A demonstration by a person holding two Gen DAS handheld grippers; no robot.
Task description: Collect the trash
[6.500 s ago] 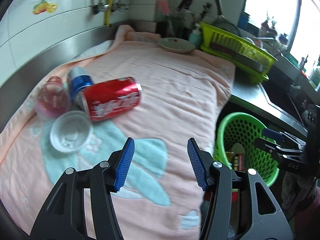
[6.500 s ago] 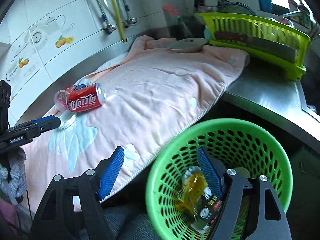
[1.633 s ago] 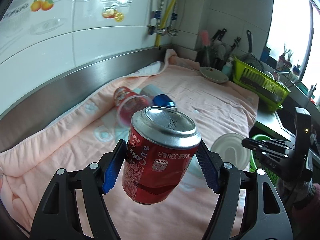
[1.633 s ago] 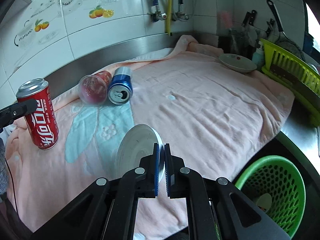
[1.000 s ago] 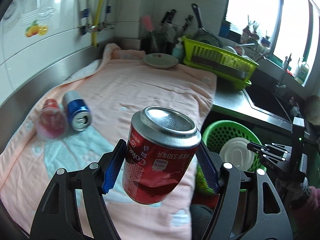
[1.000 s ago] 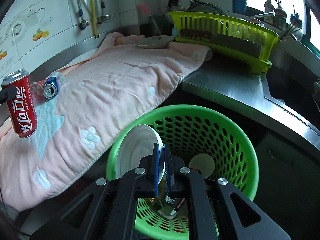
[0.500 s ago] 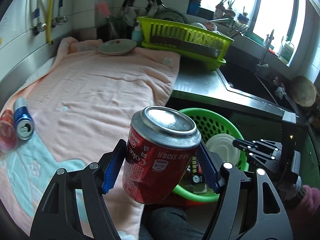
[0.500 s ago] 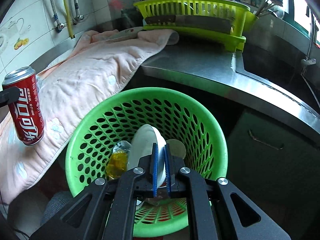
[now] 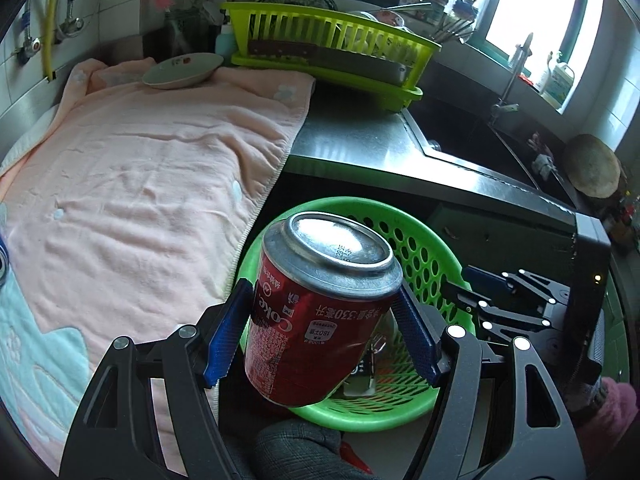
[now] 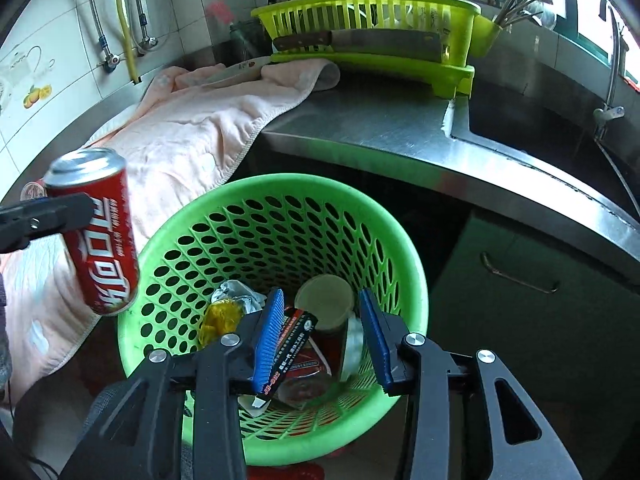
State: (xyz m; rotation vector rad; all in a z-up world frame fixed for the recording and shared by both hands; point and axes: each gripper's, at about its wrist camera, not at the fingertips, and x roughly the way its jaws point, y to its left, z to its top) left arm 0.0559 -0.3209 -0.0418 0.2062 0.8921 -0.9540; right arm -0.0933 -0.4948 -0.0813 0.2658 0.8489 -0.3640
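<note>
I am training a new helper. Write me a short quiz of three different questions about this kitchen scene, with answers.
1. True or false: the left gripper holds a red can.
2. What stands open above the green basket: A) right gripper, B) left gripper?
3. Fill in: a large knife lies in the yellow-green dish ____.

Key: 1 true; 2 A; 3 rack.

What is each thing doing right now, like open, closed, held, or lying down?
left tool: shut on the red can.
red can: held in the air, tilted, by the basket's rim.
right tool: open, holding nothing, above the basket.
green basket: upright, partly filled with trash.
white lid: inside the basket, on its edge.
pink towel: spread over the counter.
plate: resting on the towel's far end.
</note>
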